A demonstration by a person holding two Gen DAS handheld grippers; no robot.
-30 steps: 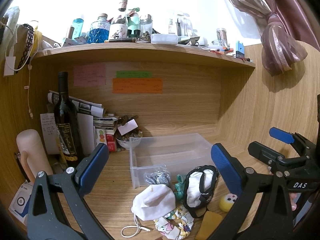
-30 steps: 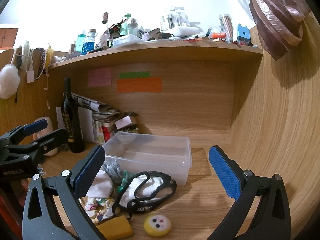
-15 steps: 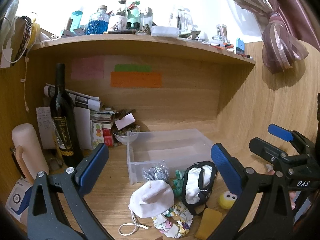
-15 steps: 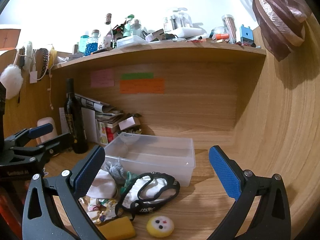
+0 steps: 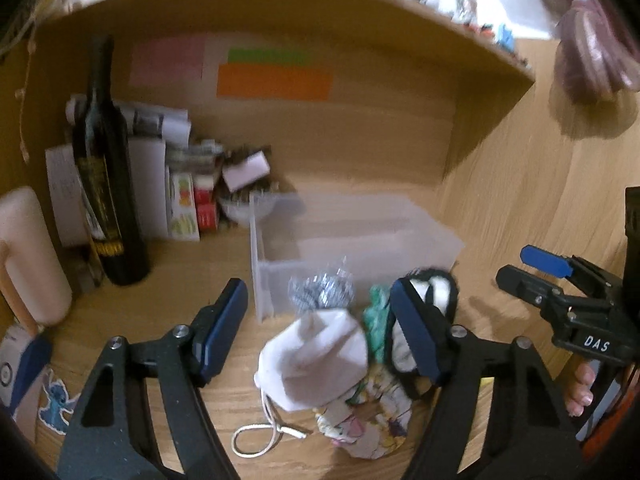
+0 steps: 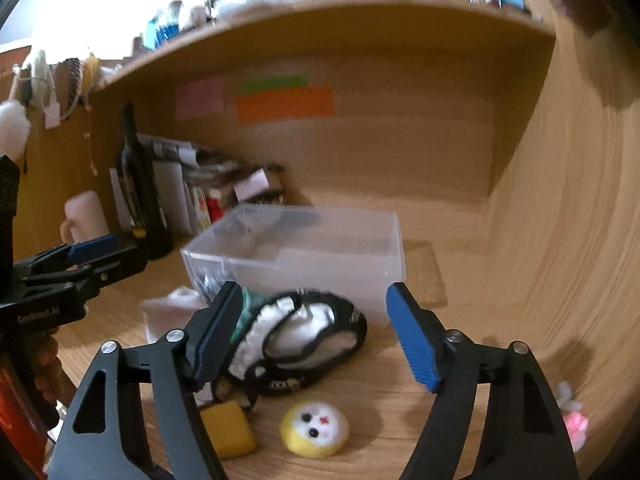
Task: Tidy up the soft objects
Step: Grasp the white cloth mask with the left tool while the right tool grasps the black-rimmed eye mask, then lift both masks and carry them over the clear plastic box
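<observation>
Both grippers have been lowered toward the pile at the desk's front edge. The left gripper (image 5: 320, 332), jaws wide and empty, is poised over the white face mask (image 5: 316, 360) before the clear bin (image 5: 420, 240); the right gripper (image 6: 316, 332) is likewise spread over the black-trimmed eye mask (image 6: 308, 332). Closing on the masks is called for next.

White letters "DAS" stand on the black body of the right gripper (image 5: 560, 268), at the right of the left wrist view (the left gripper's (image 6: 72, 256) own white lettering is too blurred to read).
</observation>
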